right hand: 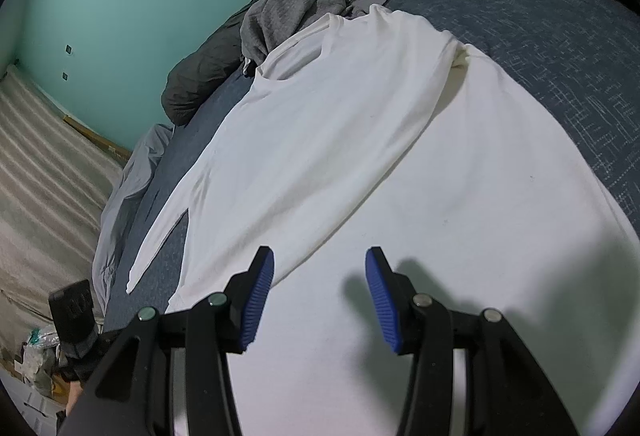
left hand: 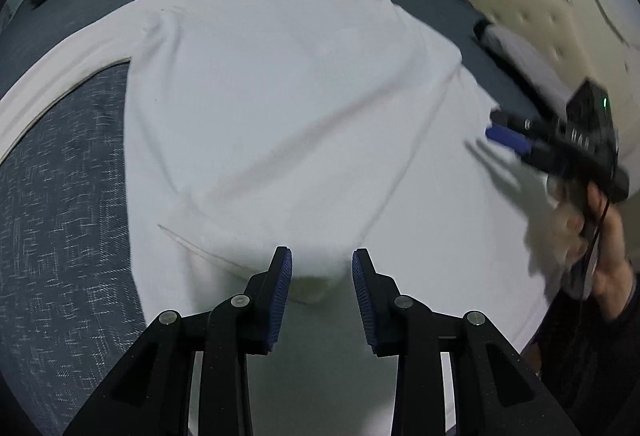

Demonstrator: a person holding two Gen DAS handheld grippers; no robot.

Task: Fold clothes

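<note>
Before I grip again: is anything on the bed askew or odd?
Mostly fine. The white shirt lies flat, one sleeve still stretched out unfolded; a crumpled grey garment touches its collar. Both grippers are open.

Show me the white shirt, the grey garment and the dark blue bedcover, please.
white shirt (right hand: 328, 124): right wrist view, on its folded body.
grey garment (right hand: 288, 12): right wrist view, on its crumpled middle.
dark blue bedcover (left hand: 60, 196): left wrist view, on bare patterned fabric.

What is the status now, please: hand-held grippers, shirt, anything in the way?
Left hand-held gripper open, empty. Right hand-held gripper open, empty. White shirt spread on bed, one sleeve folded across. Grey garment bunched at the collar.
</note>
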